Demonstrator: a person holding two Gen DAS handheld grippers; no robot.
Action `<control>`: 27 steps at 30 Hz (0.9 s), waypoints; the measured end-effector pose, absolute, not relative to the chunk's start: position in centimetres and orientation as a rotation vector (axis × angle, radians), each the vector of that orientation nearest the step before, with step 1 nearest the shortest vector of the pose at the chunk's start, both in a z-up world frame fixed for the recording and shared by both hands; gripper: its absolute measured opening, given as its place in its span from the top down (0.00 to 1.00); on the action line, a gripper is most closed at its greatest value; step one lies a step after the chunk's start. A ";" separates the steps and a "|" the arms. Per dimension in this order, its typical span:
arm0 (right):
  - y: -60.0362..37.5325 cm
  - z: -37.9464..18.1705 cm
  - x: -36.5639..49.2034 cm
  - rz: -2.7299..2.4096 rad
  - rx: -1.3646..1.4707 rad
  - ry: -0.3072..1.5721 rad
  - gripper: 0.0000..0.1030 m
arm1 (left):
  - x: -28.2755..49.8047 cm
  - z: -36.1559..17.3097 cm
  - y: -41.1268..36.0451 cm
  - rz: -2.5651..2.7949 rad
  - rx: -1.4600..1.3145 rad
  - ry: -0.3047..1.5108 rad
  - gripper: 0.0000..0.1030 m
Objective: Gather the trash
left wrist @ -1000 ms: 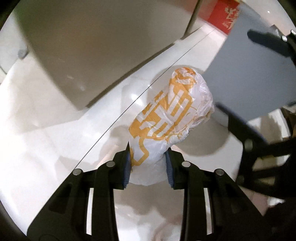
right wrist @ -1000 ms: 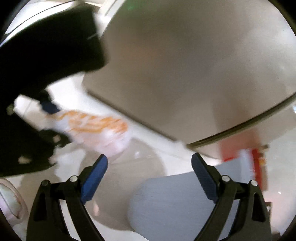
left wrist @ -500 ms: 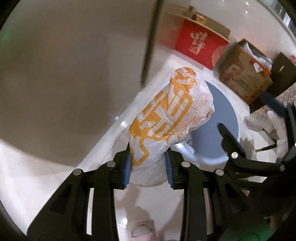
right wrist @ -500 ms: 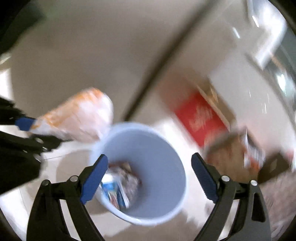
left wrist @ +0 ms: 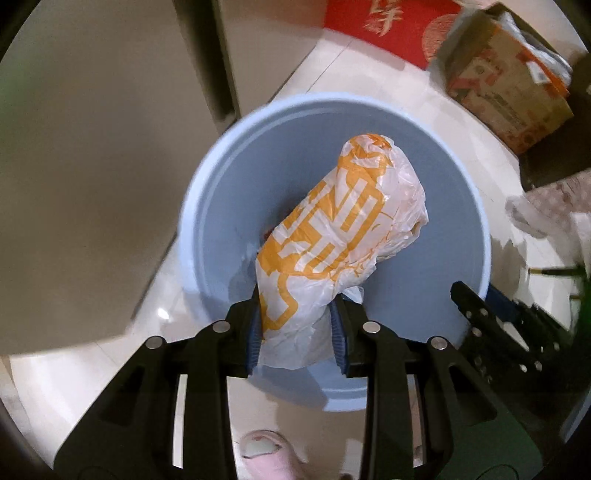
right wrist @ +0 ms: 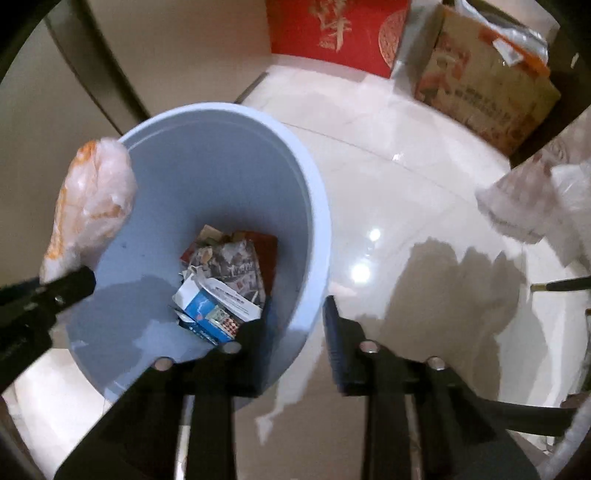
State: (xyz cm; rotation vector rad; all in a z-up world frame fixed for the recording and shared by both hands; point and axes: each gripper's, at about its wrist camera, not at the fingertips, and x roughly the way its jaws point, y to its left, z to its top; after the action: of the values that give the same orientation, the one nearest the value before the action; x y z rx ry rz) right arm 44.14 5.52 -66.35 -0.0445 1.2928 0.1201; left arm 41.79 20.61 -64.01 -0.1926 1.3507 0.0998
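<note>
My left gripper is shut on a crumpled white plastic bag with orange print and holds it over the mouth of a light blue bin. The bag also shows in the right wrist view, above the bin's left rim. My right gripper is shut on the bin's near rim, one finger inside the wall and one outside. Paper and a blue-and-white carton lie at the bin's bottom.
A beige cabinet stands left of the bin. A red box and a printed cardboard box stand at the back on the glossy white floor. Plastic wrapping lies at the right. A pink slipper is below.
My left gripper has carried the bag from beside the bin to over its mouth. My right gripper has closed from wide open onto the bin's rim.
</note>
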 end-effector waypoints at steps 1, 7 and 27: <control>6.2 -66.1 43.6 0.123 -0.046 1.295 0.75 | 42.0 -64.6 20.4 0.103 -0.207 1.358 0.70; 6.1 -65.7 43.1 0.128 -0.043 1.293 0.76 | 41.6 -65.4 19.1 0.094 -0.205 1.369 0.69; 7.1 -65.1 41.4 0.145 -0.110 1.328 0.55 | 41.8 -62.6 20.3 0.155 -0.264 1.340 0.27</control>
State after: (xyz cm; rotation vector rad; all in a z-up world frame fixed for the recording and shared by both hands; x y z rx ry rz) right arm 41.38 7.12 -65.15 -0.1101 1.3280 0.1450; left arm 41.78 20.29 -62.61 -0.2644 1.3401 0.1546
